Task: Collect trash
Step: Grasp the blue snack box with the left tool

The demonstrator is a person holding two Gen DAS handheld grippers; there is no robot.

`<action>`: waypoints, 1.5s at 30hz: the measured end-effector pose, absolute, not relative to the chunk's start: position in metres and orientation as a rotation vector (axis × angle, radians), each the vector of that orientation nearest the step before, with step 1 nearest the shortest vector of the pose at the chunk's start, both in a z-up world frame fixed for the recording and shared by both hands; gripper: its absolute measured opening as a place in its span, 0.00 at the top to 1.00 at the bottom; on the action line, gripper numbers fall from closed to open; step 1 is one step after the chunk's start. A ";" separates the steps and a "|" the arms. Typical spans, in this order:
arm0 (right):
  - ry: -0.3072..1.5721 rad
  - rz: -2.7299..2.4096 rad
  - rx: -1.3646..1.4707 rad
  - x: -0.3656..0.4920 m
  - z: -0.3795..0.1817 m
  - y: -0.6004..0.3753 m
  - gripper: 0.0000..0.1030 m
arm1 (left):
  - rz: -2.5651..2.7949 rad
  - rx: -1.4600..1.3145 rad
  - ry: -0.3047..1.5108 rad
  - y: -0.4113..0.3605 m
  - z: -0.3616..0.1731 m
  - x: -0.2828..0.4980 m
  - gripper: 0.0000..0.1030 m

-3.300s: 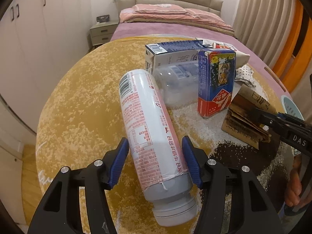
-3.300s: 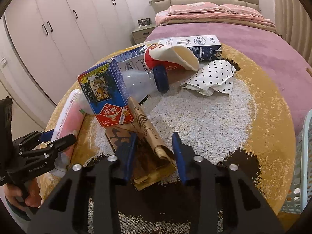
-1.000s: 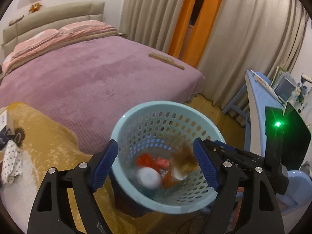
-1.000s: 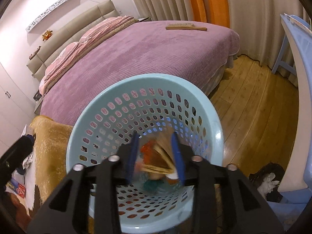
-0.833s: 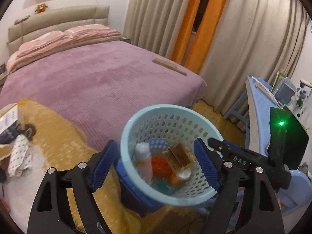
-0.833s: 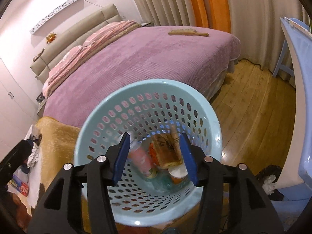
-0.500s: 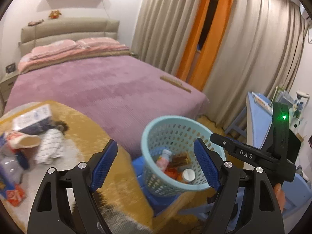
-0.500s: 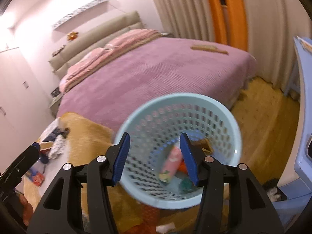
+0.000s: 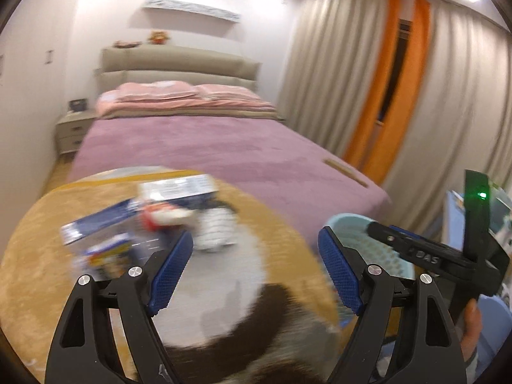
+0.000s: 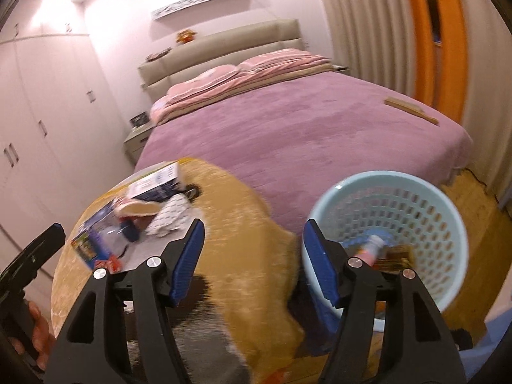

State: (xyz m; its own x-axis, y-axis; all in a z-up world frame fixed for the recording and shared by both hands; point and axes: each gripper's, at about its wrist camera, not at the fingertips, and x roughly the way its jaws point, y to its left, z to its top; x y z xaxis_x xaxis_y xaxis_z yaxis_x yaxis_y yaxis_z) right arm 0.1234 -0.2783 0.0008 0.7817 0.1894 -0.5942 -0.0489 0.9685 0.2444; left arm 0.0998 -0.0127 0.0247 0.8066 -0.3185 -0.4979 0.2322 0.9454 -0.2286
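My left gripper (image 9: 254,270) is open and empty above the round yellow-covered table (image 9: 48,224). A blurred pile of trash lies ahead of it: a blue and white carton (image 9: 179,187), a blue box (image 9: 105,252) and a dotted white wrapper (image 9: 214,227). My right gripper (image 10: 252,260) is open and empty, between the table (image 10: 243,224) and the light blue basket (image 10: 400,185). The basket holds a pink bottle (image 10: 371,249) and brown cardboard (image 10: 396,256). The pile also shows in the right wrist view around a carton (image 10: 153,182).
A bed with a purple cover (image 9: 208,150) stands behind the table, with a nightstand (image 9: 72,131) at its left. White wardrobes (image 10: 38,121) line the left wall. Curtains (image 9: 384,96) hang at the right. A wooden floor (image 10: 480,211) lies beyond the basket.
Both grippers have swung left, away from the basket and back toward the table and its trash pile. The bottle and cardboard they held earlier now lie in the basket.
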 end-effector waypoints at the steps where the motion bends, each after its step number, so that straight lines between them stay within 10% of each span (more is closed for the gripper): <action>1: 0.667 0.145 0.212 0.126 -0.001 -0.269 0.40 | -0.271 -0.165 0.563 -0.003 0.024 0.099 0.24; 22: 0.788 0.299 0.118 0.162 -0.041 -0.174 0.39 | -0.085 -0.088 0.684 0.086 -0.031 0.142 0.27; 28: 0.800 0.314 0.096 0.172 -0.043 -0.164 0.39 | -0.173 -0.116 0.706 0.082 -0.037 0.146 0.60; 45: 0.800 0.357 0.036 0.202 -0.046 -0.133 0.39 | -0.300 -0.105 0.708 0.048 -0.060 0.125 0.48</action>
State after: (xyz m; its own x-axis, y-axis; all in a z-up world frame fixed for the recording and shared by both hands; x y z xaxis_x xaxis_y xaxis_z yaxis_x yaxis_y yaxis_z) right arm 0.2016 -0.1330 -0.0458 0.6405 0.3265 -0.6951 -0.2995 0.9396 0.1654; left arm 0.1255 0.0480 -0.0601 0.7191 -0.3062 -0.6238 0.2355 0.9520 -0.1957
